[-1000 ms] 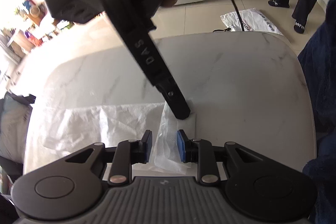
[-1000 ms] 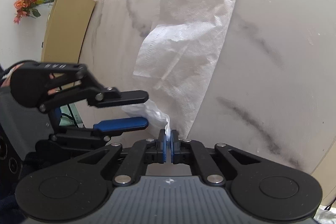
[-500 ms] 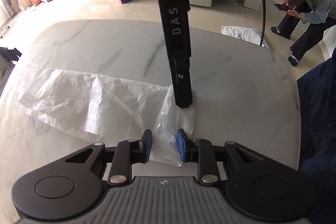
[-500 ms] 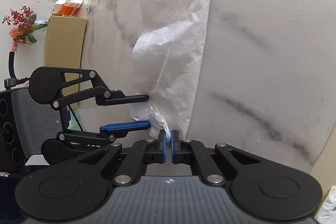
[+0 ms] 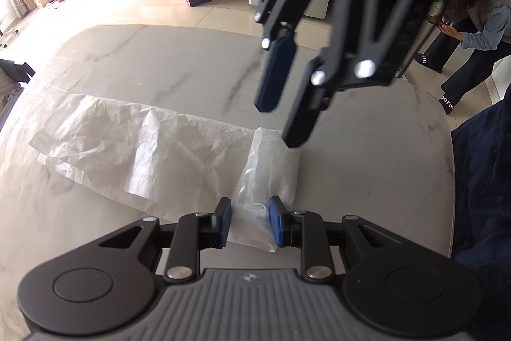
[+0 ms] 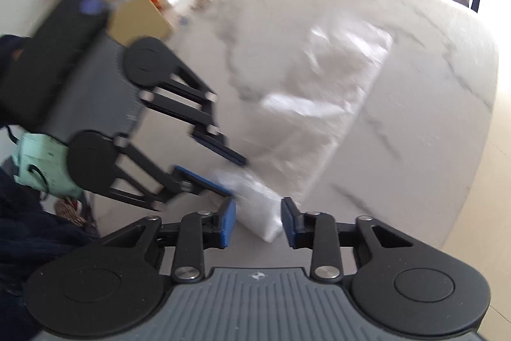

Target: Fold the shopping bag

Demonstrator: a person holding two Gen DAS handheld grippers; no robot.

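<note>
Bag flat on table, two grippers over its folded end

The white bag (image 5: 134, 149) lies flattened across the marble table (image 5: 367, 130), its near end folded over. The left gripper (image 5: 249, 221) stands parted around that end, pads clear of it. The right gripper (image 5: 284, 123) hangs above with jaws opening, empty. A person (image 5: 472, 31) bends over beyond the table.

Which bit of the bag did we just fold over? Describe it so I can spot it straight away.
Start from the marble table. A long white shopping bag lies flat across it. At the end nearest the left tool is the folded flap: a short doubled section crosswise to the strip, glossier and bunched, unlike the single flat layer beside it.
</note>
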